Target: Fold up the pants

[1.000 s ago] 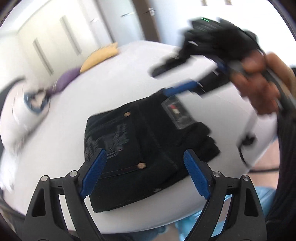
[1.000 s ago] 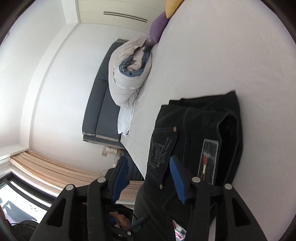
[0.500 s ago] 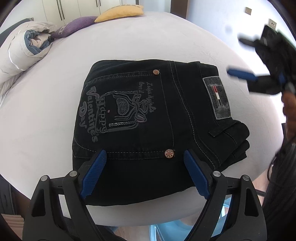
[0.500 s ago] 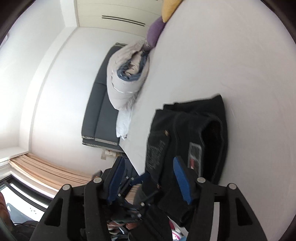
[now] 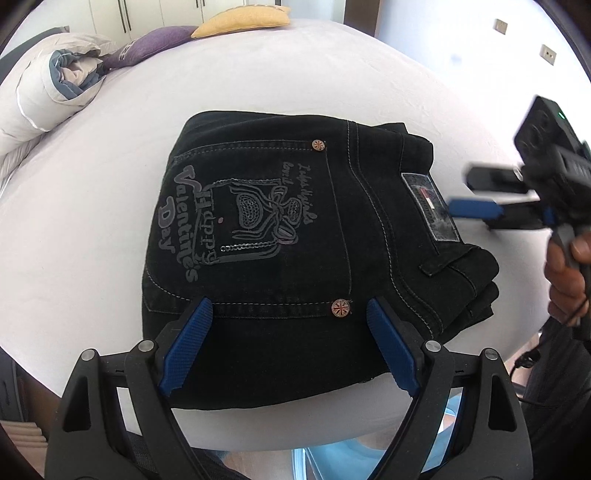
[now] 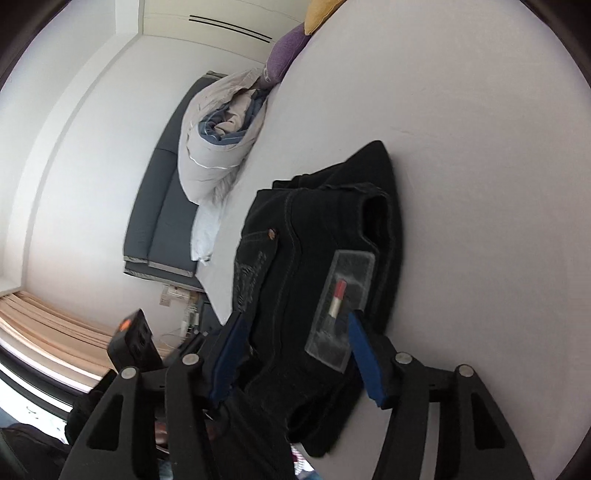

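Note:
Black pants [image 5: 280, 251] lie folded into a compact rectangle on the white bed [image 5: 92, 206], back pocket print and grey waist label up. My left gripper [image 5: 288, 345] is open and empty, hovering over the pants' near edge. My right gripper [image 6: 295, 350] is open and empty at the waistband end, its fingers either side of the label; it also shows in the left wrist view [image 5: 480, 195], to the right of the pants. In the right wrist view the pants [image 6: 317, 251] fill the lower middle.
A rolled grey duvet [image 5: 48, 92] and purple [image 5: 151, 40] and yellow [image 5: 240, 22] pillows lie at the far end of the bed. A dark headboard [image 6: 162, 206] stands by the wall. The bed's near edge is just below the pants.
The left gripper's view has swung over the pants and steadied. The right gripper came back down from above, to the waistband end beside the label.

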The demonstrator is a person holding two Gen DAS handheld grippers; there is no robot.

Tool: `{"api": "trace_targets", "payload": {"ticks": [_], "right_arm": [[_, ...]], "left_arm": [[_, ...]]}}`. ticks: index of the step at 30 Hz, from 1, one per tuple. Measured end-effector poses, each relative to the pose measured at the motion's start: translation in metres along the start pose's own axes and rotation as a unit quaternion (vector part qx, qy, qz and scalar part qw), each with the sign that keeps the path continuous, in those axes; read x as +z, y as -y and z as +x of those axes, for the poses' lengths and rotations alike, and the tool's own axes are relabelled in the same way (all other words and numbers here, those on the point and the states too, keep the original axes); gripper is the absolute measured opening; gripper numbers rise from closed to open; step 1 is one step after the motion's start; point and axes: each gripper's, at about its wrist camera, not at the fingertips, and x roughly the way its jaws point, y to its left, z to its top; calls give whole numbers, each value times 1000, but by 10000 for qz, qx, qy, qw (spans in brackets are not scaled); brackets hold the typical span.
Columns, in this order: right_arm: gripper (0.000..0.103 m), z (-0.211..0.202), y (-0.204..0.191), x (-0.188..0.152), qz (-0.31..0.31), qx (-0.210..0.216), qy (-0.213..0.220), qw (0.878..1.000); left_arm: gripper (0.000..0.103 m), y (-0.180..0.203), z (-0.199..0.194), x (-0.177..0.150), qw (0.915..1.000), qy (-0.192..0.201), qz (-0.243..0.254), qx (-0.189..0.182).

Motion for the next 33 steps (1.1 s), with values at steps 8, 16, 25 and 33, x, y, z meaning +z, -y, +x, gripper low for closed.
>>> {"api": "trace_targets", "payload": {"ticks": [8,16,25,33], "right_arm": [[81,-26,8,4,279,-216,302,9989],[81,19,7,23,633,-618,-120,9960],[75,46,-3,30,658,-979,-337,9924],[36,43,6,29,790,-1065,-308,9907]], "left_arm": [[86,-94,-24,29,9953,192,-950,44],[86,-163,29,55,9715,-431,-1874,-1387],[85,-129,60,76,9803,-926,-1110,-1343],[51,-106,74,84,9802,-1169,-891,-1329]]}}
